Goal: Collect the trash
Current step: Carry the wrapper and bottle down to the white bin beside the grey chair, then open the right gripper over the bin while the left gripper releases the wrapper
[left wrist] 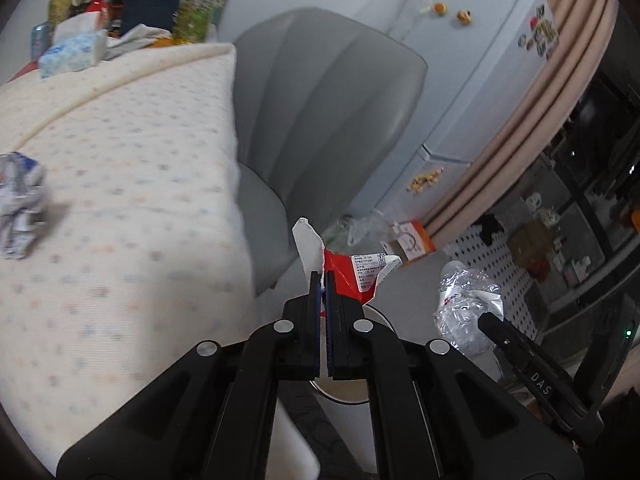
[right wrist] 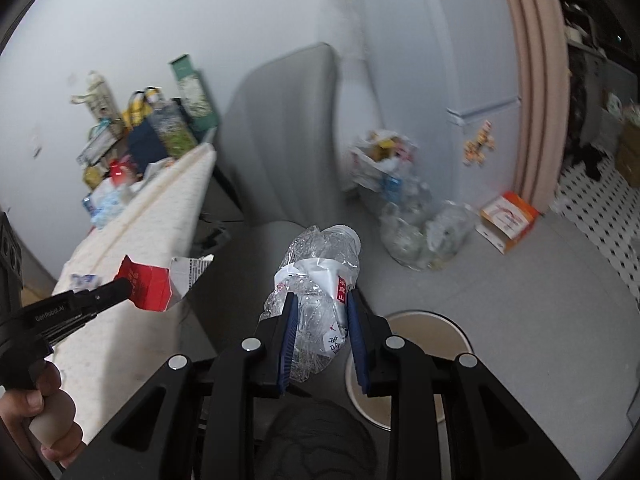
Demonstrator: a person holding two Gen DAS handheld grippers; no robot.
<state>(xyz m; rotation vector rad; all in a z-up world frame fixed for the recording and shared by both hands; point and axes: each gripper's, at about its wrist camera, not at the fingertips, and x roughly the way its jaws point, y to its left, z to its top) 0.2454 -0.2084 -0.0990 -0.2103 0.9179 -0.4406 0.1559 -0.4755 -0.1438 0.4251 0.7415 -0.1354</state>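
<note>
My left gripper (left wrist: 323,276) is shut on a flattened red and white carton (left wrist: 352,274), held in the air beside the table edge; the carton also shows in the right wrist view (right wrist: 154,286). My right gripper (right wrist: 320,300) is shut on a crushed clear plastic bottle (right wrist: 316,276) with a white label, held above the floor left of a round beige bin (right wrist: 452,332). The bottle also shows in the left wrist view (left wrist: 466,300). A crumpled silver and blue wrapper (left wrist: 20,204) lies on the table's dotted cloth (left wrist: 120,200).
A grey chair (left wrist: 328,120) stands past the table. A white fridge (left wrist: 480,60) is behind it. Clear bags of bottles (right wrist: 420,224) and an orange box (right wrist: 508,220) sit on the floor. Tissues and bottles clutter the table's far end (left wrist: 100,20).
</note>
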